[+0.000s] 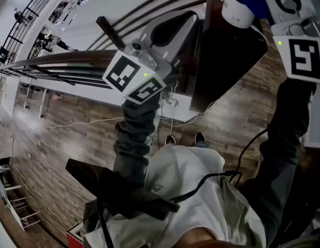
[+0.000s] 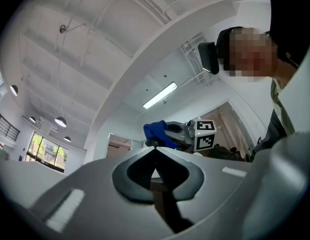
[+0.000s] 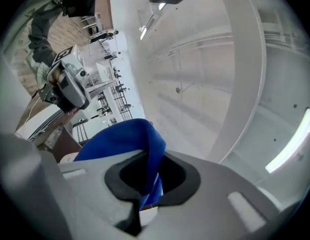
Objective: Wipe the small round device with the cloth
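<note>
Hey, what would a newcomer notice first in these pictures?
A bright blue cloth is pinched in the right tongs, at the head view's top right. The left tongs are shut on nothing, aimed up at a white ceiling. Below, the head view shows the person's pale shirt over a wooden floor.

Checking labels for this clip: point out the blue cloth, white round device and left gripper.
blue cloth (image 3: 127,141), right gripper view, fold above the jaws
white round device (image 1: 237,13), head view, side wall
left gripper (image 2: 155,150), left gripper view, closed tips
</note>
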A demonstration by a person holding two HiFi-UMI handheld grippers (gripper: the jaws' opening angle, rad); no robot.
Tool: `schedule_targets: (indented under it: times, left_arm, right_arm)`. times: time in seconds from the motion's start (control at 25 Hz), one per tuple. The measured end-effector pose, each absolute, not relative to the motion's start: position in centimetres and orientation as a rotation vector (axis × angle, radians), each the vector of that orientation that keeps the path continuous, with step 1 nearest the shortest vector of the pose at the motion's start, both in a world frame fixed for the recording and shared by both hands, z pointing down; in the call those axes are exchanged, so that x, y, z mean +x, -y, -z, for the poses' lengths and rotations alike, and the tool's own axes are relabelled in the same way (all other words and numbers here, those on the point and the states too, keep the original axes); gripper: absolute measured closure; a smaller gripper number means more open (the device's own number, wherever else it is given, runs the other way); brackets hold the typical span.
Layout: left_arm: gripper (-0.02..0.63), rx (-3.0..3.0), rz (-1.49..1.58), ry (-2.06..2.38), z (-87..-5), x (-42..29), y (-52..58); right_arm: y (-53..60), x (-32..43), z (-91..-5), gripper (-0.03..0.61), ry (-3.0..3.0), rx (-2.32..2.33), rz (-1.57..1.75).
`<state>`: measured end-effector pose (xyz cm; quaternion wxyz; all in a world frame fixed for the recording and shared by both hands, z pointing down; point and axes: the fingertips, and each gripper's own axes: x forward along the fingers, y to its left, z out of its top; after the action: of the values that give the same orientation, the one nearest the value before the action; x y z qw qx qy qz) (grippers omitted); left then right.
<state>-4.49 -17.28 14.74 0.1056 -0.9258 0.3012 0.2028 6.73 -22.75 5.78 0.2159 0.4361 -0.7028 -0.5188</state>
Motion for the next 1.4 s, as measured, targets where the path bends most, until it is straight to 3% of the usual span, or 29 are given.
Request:
schedule_targets:
  times: [0.52, 0.72, 1.08, 1.4]
  left_arm:
    - [0.612, -2.702, -0.582, -0.946, -15.5, -5.6, 17.8]
    - [0.612, -2.715, -0.603, -0.939, -15.9, -5.6, 18.0]
    - [0.611, -2.735, -0.627, -0.917, -16.2, -5.3, 18.4]
    - [0.611, -2.730, -0.628, -0.917, -16.4, -6.2, 17.9]
  right_arm:
    - [21.2, 0.4, -11.6, 0.551, 1.552, 0.910, 1.751]
    - [22.3, 1.4, -8.2, 0.549, 1.886, 0.969, 1.563]
    - [25.7, -1.1, -9.5, 0.549, 1.720, 0.686, 1.328]
    - [25.8, -2.5, -13.8, 0.551, 1.287, 0.572, 1.513]
